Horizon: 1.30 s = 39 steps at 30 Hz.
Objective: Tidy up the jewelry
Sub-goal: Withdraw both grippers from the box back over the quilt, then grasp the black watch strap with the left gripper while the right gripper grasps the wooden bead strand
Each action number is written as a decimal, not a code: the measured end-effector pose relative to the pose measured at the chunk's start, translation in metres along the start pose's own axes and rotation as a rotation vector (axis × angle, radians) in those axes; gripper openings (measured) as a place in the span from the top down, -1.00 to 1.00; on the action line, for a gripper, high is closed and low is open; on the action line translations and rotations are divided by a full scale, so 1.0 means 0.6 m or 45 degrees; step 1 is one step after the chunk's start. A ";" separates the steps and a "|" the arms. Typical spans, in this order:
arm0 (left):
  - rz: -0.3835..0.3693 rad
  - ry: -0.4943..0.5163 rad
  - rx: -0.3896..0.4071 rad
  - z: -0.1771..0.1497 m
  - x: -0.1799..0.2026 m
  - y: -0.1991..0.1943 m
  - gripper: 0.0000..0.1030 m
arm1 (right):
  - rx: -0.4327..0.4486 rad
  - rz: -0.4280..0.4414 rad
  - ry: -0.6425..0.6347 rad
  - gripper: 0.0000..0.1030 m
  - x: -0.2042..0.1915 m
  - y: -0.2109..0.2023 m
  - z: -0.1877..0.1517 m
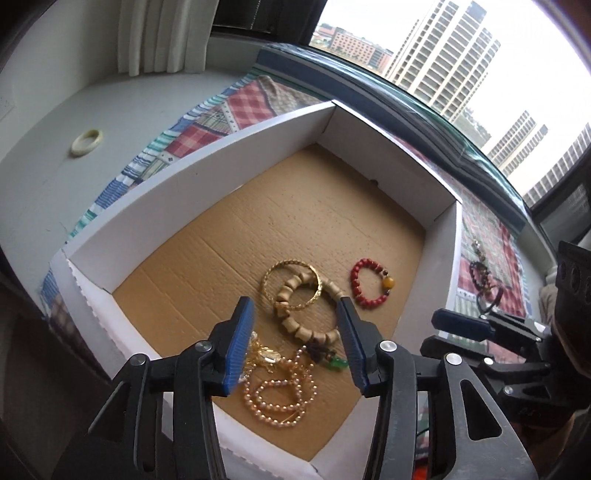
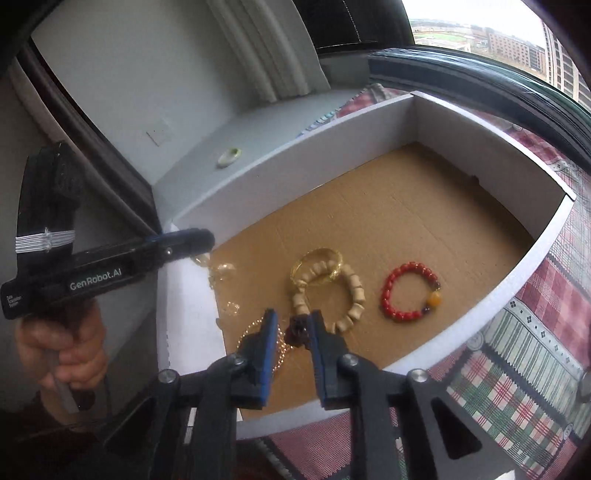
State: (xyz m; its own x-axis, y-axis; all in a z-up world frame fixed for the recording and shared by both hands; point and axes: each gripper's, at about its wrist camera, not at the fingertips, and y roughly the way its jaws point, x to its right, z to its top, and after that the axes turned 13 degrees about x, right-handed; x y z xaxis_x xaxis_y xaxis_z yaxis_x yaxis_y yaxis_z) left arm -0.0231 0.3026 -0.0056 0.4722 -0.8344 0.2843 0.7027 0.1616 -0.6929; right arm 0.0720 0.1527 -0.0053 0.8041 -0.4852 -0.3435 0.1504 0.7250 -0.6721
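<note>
A white box [image 1: 192,184] with a brown cardboard floor holds a gold bangle [image 1: 275,271], a wooden bead bracelet [image 1: 295,328], a red bead bracelet [image 1: 360,291] and a pearl necklace [image 1: 280,398]. My left gripper [image 1: 295,317] is open above the wooden bracelet and pearls. My right gripper [image 2: 291,325] is open with a narrower gap, low over the box's near edge, above the wooden bracelet [image 2: 354,291] and its dark tassel [image 2: 297,332]. The red bracelet [image 2: 402,295] lies to its right. A pale jade bangle [image 1: 86,142] lies on the sill outside the box.
The box stands on a patchwork cloth [image 1: 236,107] on a window ledge [image 1: 74,110]. Dark bead bracelets [image 1: 480,277] lie on the cloth right of the box. A curtain [image 1: 162,33] hangs at the back. The window glass [image 1: 480,55] is just beyond.
</note>
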 end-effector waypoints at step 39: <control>-0.314 0.640 -0.008 -0.265 0.509 0.196 -0.64 | 0.513 -1.187 0.433 -0.28 0.426 -0.377 -0.375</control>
State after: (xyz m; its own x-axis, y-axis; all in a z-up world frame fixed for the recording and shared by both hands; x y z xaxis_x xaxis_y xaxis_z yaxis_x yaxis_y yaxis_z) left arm 0.1193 -0.0168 -0.1056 -0.0185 -0.9959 0.0889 0.7563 -0.0722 -0.6502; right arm 0.1139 -0.2455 -0.0886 0.0808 -0.9966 -0.0125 0.8514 0.0756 -0.5191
